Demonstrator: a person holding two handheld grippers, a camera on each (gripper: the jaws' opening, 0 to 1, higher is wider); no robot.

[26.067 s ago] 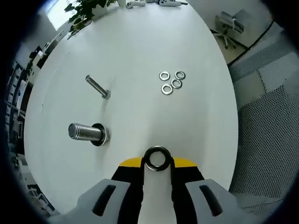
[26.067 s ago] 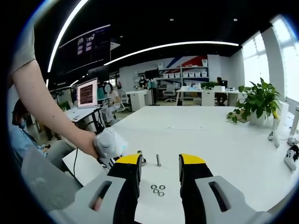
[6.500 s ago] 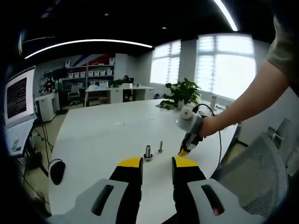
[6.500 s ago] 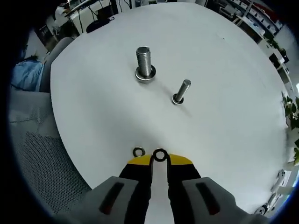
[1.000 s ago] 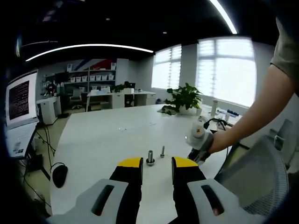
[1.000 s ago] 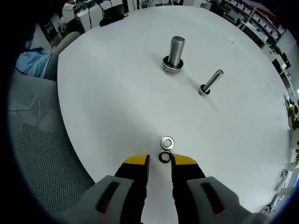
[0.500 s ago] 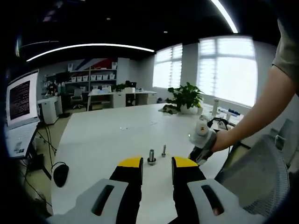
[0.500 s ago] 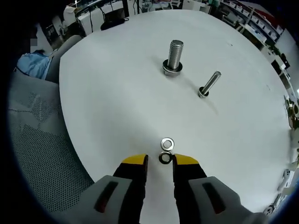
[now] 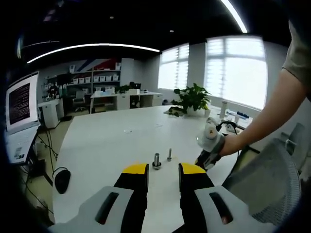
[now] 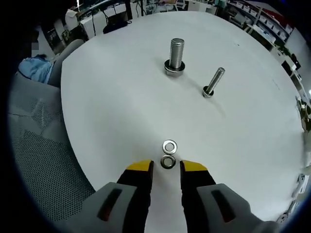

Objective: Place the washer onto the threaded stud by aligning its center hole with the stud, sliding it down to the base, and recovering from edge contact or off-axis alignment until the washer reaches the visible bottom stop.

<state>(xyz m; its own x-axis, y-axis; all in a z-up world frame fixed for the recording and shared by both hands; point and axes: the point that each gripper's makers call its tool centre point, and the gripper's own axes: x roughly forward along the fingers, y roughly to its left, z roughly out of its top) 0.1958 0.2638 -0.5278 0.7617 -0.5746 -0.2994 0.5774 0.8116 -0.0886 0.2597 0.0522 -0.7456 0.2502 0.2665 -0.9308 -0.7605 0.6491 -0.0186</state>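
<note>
Right gripper (image 10: pixel 167 168): I see its jaws apart, straddling a washer (image 10: pixel 167 162) lying flat on the white table (image 10: pixel 112 97).
Second washer (image 10: pixel 169 146): just beyond the first.
Threaded stud (image 10: pixel 175 56): upright, well apart.
Slim bolt (image 10: pixel 213 81): tilted, beside it.
Left gripper (image 9: pixel 162 171): jaws apart, empty.
</note>
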